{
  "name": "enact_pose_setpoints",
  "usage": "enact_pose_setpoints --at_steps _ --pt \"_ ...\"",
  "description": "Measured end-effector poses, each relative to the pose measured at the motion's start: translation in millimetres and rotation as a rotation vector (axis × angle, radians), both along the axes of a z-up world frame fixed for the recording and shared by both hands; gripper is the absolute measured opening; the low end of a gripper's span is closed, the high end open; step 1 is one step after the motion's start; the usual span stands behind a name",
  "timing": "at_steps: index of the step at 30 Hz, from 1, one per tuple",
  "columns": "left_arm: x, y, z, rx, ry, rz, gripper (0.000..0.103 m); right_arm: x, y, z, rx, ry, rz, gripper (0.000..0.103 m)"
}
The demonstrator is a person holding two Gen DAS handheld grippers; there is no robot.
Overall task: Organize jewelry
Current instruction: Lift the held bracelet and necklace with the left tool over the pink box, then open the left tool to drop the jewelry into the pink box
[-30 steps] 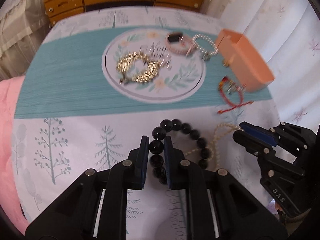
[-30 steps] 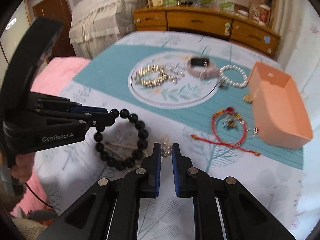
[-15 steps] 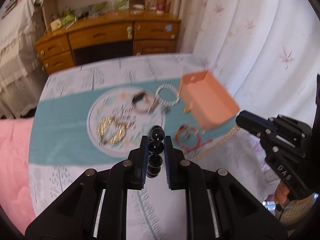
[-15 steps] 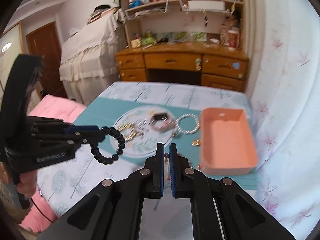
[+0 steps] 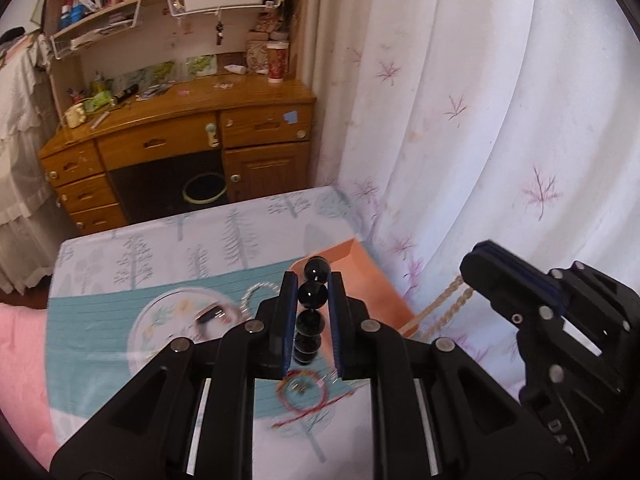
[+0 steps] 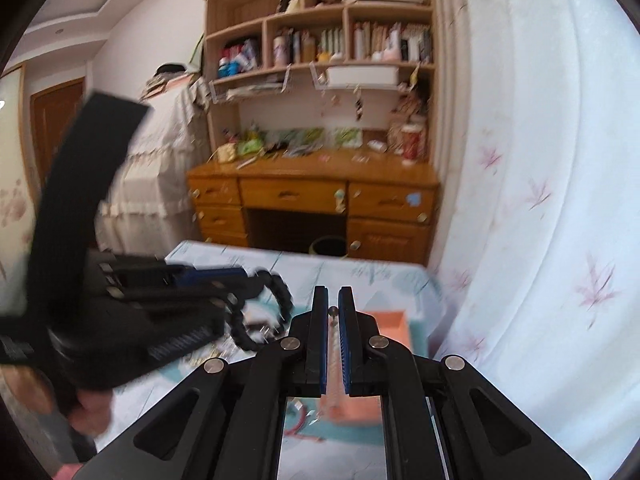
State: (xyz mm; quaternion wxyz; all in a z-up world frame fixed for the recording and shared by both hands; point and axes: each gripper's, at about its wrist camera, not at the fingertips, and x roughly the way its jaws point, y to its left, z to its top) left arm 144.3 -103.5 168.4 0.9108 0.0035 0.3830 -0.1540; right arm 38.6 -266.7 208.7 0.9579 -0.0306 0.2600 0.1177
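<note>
My left gripper (image 5: pixel 312 292) is shut on a black bead bracelet (image 5: pixel 311 312) and holds it high above the table, near the orange box (image 5: pixel 368 280). In the right wrist view the bracelet (image 6: pixel 276 300) hangs from the left gripper (image 6: pixel 244 276) as a loop. My right gripper (image 6: pixel 333 300) is shut on a thin pale gold chain (image 6: pixel 333 314). In the left wrist view the chain (image 5: pixel 444 308) hangs from the right gripper (image 5: pixel 480 264) beside the box. The orange box (image 6: pixel 388 324) lies just beyond the right gripper's fingertips.
On the tablecloth lie a red cord bracelet (image 5: pixel 304 394), a pearl bracelet (image 5: pixel 260 294) and a pink watch (image 5: pixel 210 316) on a round mat. A wooden desk (image 5: pixel 180 140) stands behind the table and a white curtain (image 5: pixel 480 120) hangs on the right.
Both grippers have risen from the table with their jewelry and moved toward the orange box. The black bracelet and the chain now hang in the air.
</note>
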Motion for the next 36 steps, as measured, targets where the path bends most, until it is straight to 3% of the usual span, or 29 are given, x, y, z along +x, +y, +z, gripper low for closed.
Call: enact_pose_setpoints --at_steps 4,8,16,22,24,26,36 --pt "26.7 -24.4 -10.1 -0.020 0.017 -0.022 0.012 13.8 -22.4 17.1 0.014 0.000 -0.039 0.005" --pt "52.0 -40.2 -35.2 -0.036 0.048 -0.033 0.012 32.1 -36.8 8.6 0.013 0.035 -0.073 0.005" --pt "84.3 -56.6 -110.8 -0.023 0.148 -0.055 0.012 71.8 -51.5 -67.2 0.025 0.186 -0.119 0.005" --pt "82.2 -54.9 -145.8 0.005 0.214 -0.061 0.015 97.7 -59.9 -129.1 0.067 0.313 -0.126 0.009" --pt "80.8 -52.9 -151.5 0.025 0.232 -0.056 0.024 104.1 -63.1 -142.6 0.083 0.338 -0.134 0.016" --pt "77.1 -47.7 -154.4 0.035 0.234 -0.052 0.042 109.1 -64.3 -152.0 0.095 0.347 -0.141 0.034" --pt "42.5 -14.9 -144.9 0.086 0.202 -0.041 0.044 99.9 -42.4 -151.6 0.091 0.345 -0.119 0.037"
